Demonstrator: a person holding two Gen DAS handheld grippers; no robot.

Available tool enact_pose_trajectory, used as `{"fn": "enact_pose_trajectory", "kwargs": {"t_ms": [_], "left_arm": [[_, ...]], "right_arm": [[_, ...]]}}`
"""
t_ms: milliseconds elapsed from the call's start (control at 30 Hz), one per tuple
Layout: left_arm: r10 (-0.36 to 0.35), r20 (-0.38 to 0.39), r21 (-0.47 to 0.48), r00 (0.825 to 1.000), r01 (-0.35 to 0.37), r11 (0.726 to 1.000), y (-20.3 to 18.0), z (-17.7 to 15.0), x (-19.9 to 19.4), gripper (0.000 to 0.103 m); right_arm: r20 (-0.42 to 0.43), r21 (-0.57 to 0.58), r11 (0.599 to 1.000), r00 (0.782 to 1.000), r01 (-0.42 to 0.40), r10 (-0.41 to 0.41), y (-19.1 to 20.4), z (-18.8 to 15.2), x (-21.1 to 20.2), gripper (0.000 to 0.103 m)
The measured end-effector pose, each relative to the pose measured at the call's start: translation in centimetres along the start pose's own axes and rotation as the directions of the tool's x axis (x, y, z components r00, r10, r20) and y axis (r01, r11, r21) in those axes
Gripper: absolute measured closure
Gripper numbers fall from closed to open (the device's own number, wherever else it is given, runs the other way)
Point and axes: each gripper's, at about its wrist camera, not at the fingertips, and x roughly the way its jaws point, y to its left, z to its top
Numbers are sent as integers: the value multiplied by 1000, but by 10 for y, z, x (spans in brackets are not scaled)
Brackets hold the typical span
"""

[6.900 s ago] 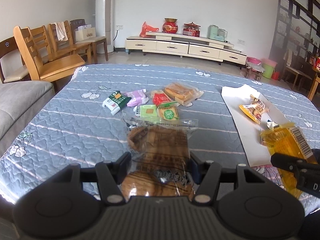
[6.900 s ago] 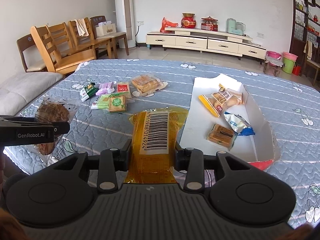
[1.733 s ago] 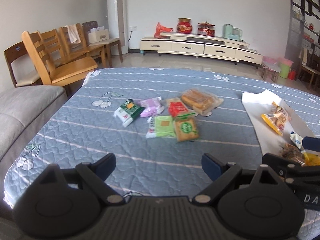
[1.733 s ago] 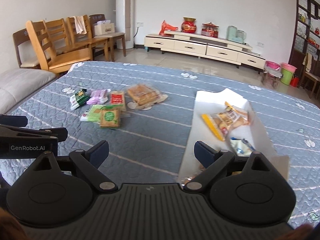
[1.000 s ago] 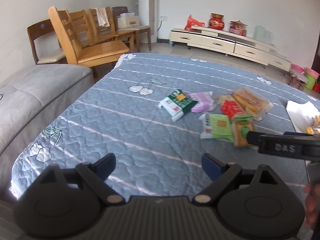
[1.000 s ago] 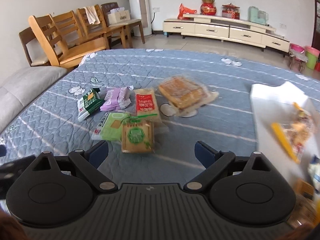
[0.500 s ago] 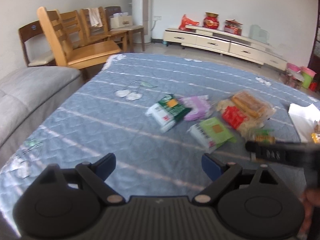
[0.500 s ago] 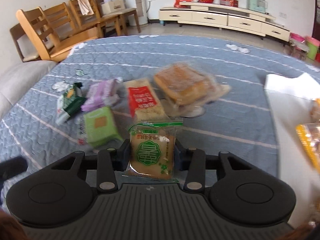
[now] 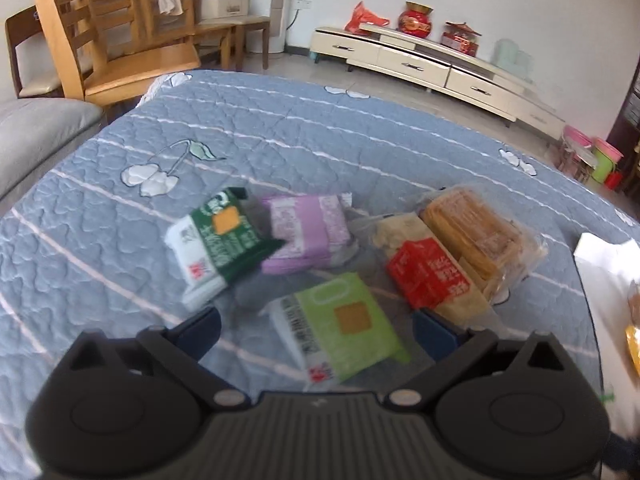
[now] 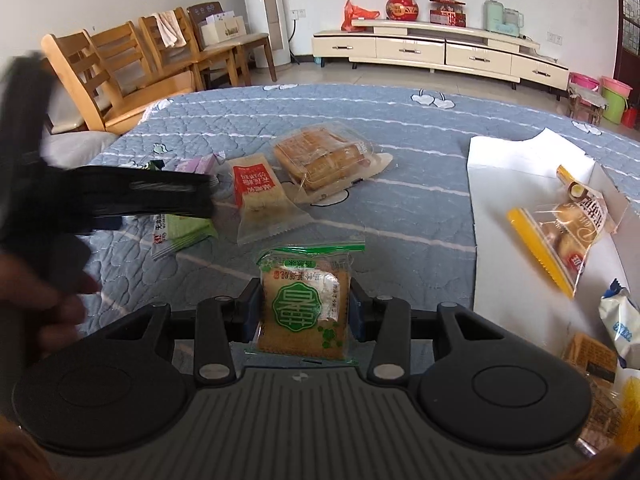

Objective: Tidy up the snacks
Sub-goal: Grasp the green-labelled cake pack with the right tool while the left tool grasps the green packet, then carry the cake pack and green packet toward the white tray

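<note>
Pinching a green-seal cracker pack point(image 10: 306, 304) above the quilt point(image 10: 400, 208), your right gripper point(image 10: 306, 312) has bare cloth between it and the white tray point(image 10: 516, 160). Left of that tray, your left gripper point(image 9: 316, 326) hangs spread around the lime pack point(image 9: 344, 326). Red pack point(image 9: 430, 274), purple pack point(image 9: 306, 236) and dark-green pack point(image 9: 222, 236) crowd beyond; lettering unreadable.

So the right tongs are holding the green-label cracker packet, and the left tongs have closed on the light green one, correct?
Not quite. The left tongs are open around the light green packet, as the left wrist view shows. The right tongs do hold the green-label cracker packet.
</note>
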Motion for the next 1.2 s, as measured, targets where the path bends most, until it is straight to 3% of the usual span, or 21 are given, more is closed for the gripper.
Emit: {"fn": "enact_pose_trajectory", "kwargs": {"t_ms": [100, 167, 200, 367, 567, 933, 1200], "left_arm": [[60, 16, 67, 998, -61, 996, -9, -7, 9, 15], [39, 54, 96, 998, -44, 994, -8, -12, 2, 33], [39, 60, 109, 997, -45, 993, -8, -12, -3, 54], [24, 64, 122, 998, -32, 992, 3, -21, -20, 55], [3, 105, 136, 994, -17, 991, 15, -40, -67, 55], [-2, 148, 149, 989, -20, 989, 21, -73, -153, 55], [-56, 177, 172, 983, 25, 985, 15, -91, -197, 55]], "right_arm": [[9, 2, 1000, 1000, -12, 12, -3, 2, -2, 51], [16, 1, 1000, 1000, -18, 18, -4, 0, -6, 51], [21, 3, 1000, 1000, -20, 20, -6, -2, -9, 51], [29, 15, 1000, 999, -26, 26, -11, -9, -18, 51], [38, 22, 999, 999, -26, 25, -8, -12, -32, 51], [62, 18, 1000, 998, -12, 11, -2, -31, -87, 51], [93, 7, 1000, 996, 6, -7, -6, -44, -132, 51]]}}
